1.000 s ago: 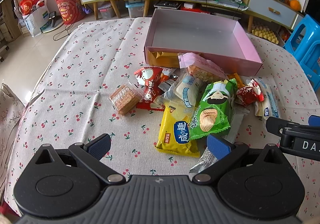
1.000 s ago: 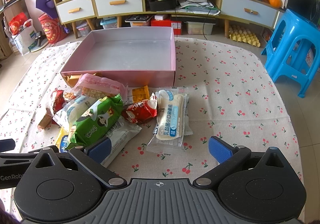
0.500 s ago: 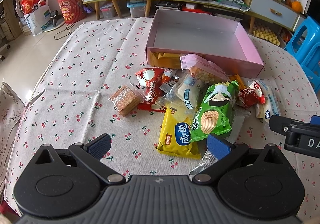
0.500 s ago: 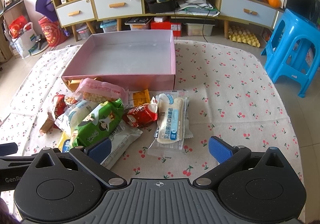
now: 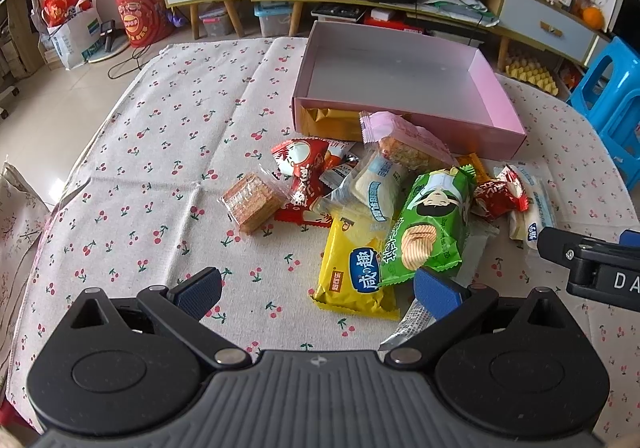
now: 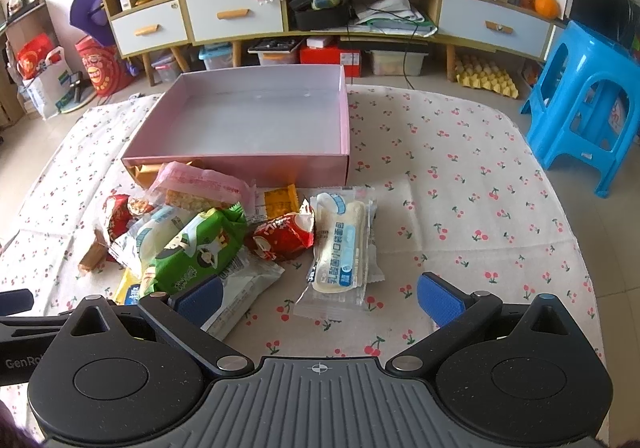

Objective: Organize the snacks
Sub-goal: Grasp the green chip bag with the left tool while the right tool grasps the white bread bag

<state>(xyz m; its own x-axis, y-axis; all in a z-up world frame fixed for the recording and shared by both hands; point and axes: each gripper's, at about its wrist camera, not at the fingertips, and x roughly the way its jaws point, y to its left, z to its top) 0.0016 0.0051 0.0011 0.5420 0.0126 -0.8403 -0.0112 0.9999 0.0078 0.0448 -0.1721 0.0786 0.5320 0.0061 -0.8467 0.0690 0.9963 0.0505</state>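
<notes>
One pink box [image 5: 404,75] sits upper centre of the left wrist view on the cherry-print bench [image 5: 160,151], its inside bare. The snacks lie piled just below its front wall, middle of the frame: one green chip bag [image 5: 430,226], one yellow packet [image 5: 354,270], one pink-wrapped bar [image 5: 404,139], one clear-wrapped wafer block [image 5: 252,199], two red packets [image 5: 304,171] [image 5: 496,193], and two white bread packs [image 5: 378,183] [image 6: 340,248]. A few more wrappers are half hidden. The left gripper [image 5: 316,286] and the right gripper [image 6: 318,294] both show fingers spread wide, pinching nothing, low in frame above the bench.
</notes>
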